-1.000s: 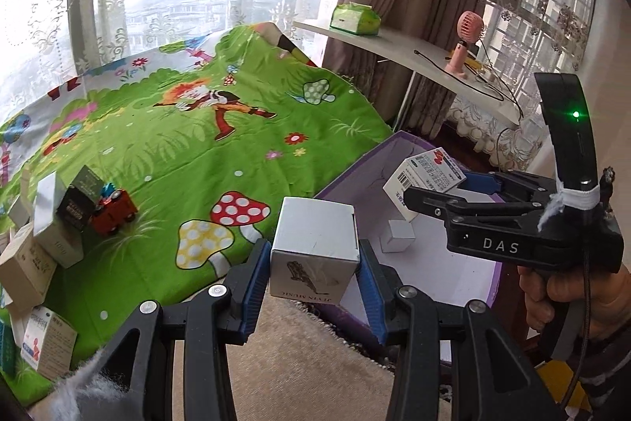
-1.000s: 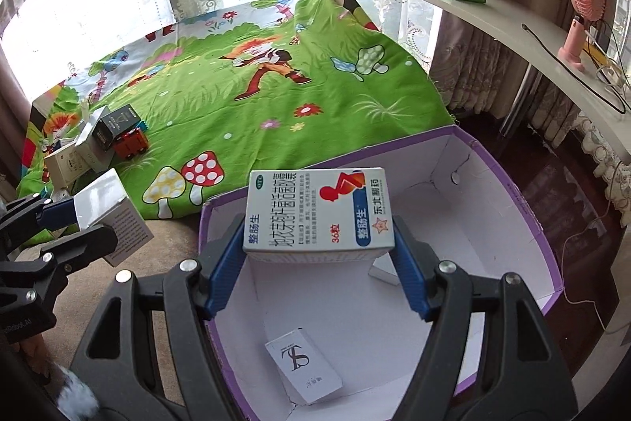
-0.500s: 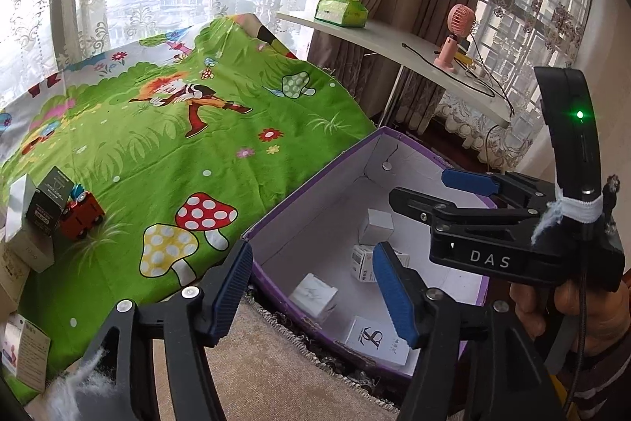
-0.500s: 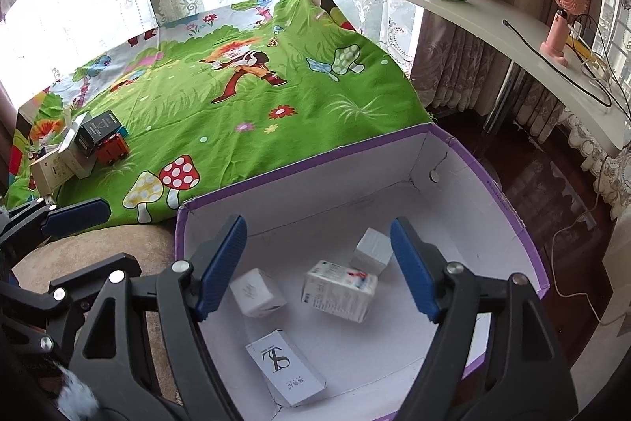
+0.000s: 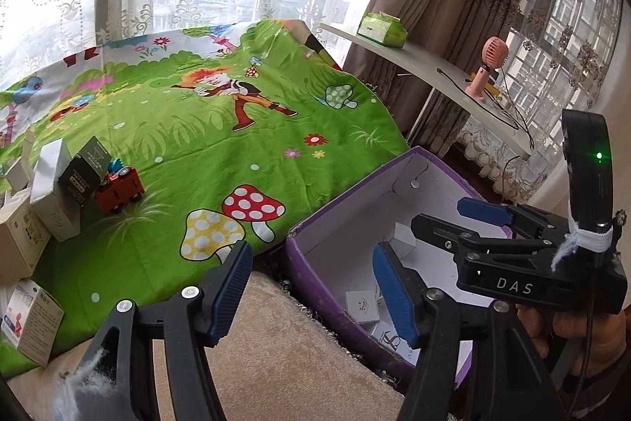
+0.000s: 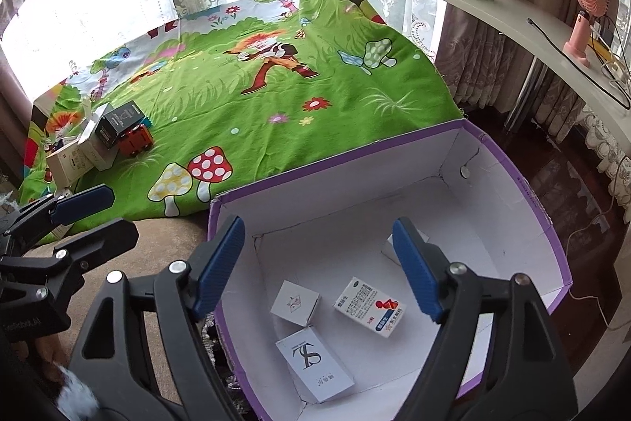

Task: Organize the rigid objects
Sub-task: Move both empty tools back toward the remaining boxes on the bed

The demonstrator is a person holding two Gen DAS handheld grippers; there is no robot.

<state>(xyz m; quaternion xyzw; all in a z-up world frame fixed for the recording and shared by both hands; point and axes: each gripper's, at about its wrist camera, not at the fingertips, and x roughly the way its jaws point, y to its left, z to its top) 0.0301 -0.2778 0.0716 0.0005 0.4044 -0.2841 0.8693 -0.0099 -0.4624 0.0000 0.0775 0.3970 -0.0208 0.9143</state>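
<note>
Both grippers' jaws agape, nothing held: right gripper (image 6: 317, 265) has just been widening over purple box (image 6: 524, 184). Next: left gripper (image 5: 311, 287) should approach boxes at frame left squarely, w/ clearance.

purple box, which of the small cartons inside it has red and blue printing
The medicine carton lying flat near the middle of the purple box. It carries a red mark and a blue band; the others are white with only dark logos.
</note>
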